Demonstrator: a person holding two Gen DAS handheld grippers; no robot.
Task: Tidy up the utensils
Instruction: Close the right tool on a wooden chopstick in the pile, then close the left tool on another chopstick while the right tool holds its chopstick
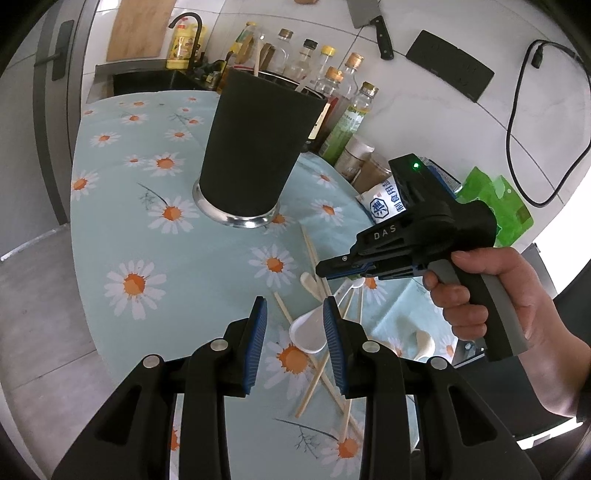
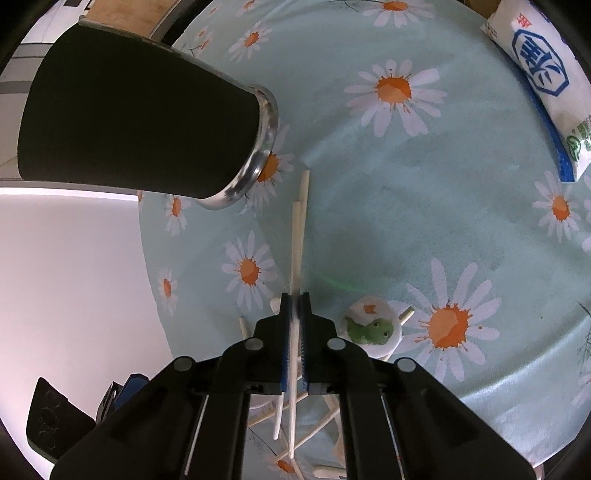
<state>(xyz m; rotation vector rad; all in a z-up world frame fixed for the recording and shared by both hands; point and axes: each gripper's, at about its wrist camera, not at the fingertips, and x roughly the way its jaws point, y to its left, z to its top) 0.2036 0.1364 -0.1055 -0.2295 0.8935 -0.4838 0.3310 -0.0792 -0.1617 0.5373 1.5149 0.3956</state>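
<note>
A tall black utensil cup (image 1: pixel 251 147) (image 2: pixel 140 122) with a steel base stands on the daisy tablecloth (image 1: pixel 155 229), with a stick or two showing above its rim. Loose pale chopsticks (image 1: pixel 317 376) and white spoons (image 1: pixel 308 330) lie scattered in front of it. My right gripper (image 2: pixel 294 295) (image 1: pixel 324 268), held in a hand, is shut on a chopstick (image 2: pixel 297 236) that runs forward toward the cup, beside a second one on the cloth. My left gripper (image 1: pixel 295 310) hovers over the pile, open with nothing between its fingers. A spoon with a green figure (image 2: pixel 371 325) lies right of the right gripper.
Oil and sauce bottles (image 1: pixel 343 96) line the wall behind the cup. A white salt bag (image 1: pixel 384 205) (image 2: pixel 543 85) and a green packet (image 1: pixel 495 199) sit at the right. A sink (image 1: pixel 147 79) lies beyond the table; a cleaver (image 1: pixel 369 22) hangs on the wall.
</note>
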